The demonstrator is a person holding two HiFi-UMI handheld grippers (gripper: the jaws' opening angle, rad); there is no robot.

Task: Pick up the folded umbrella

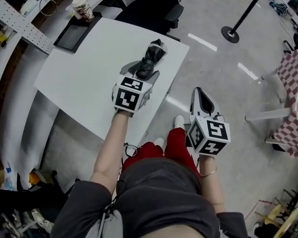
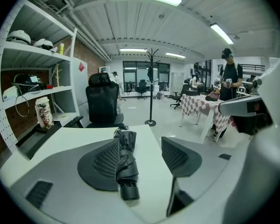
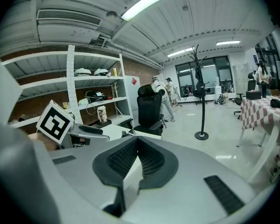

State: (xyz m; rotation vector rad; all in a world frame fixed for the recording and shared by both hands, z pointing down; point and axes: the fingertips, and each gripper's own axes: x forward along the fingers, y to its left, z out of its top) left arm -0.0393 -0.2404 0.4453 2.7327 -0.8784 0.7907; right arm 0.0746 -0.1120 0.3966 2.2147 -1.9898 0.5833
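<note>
No writing can be read. The paper cup (image 2: 43, 113), well to the left of the left tool (image 2: 140, 142) and beyond it, carries a red and dark print too small to make out, and a red sign on the wall behind it is equally illegible. Only black-and-white square patterns are shown on the marker cube (image 1: 128, 95).

The left tool's jaws are held wide apart over the white surface (image 1: 79, 78). The folded umbrella (image 2: 125, 164) is laid on that surface between them, close against the left jaw pad and clear of the right one; whether the left pad is actually touched cannot be told. Its round cap end is pointed back toward the tool body.

In the head view the umbrella's near end is covered by the tool, and only the far, crumpled end is seen.

The right tool (image 3: 137, 140) is held off the surface's edge, to the right of the left tool, its jaws brought together with nothing between them.
</note>
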